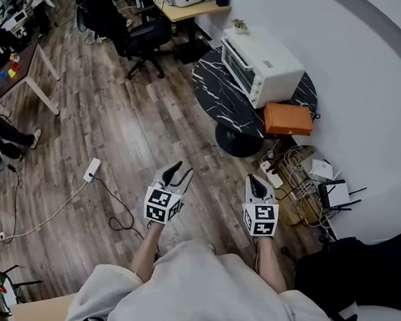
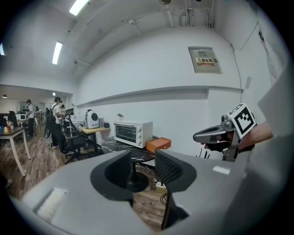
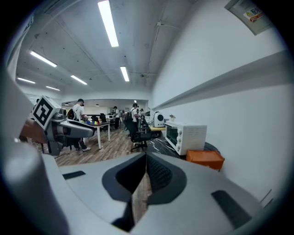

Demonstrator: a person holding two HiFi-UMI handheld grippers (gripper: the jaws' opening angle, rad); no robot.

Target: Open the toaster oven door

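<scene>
Facing the toaster oven [image 2: 133, 133], left gripper [image 2: 143, 155] shows parted, empty jaws.

Smooth white toaster oven [image 1: 261, 65], dark veined marble-look tabletop [image 1: 214, 93] under it, matt orange box [image 1: 288, 120] beside it, wood-grain plank floor [image 1: 125, 131] below, matt grey plastic left gripper [image 2: 143, 158]

Toaster oven [image 1: 262, 65] sits on the table [image 1: 214, 89] — box [image 1: 288, 119] just beside it

A round black marbled table [image 1: 219, 99] carries a white toaster oven [image 1: 262, 65] and an orange box [image 1: 287, 120].
</scene>
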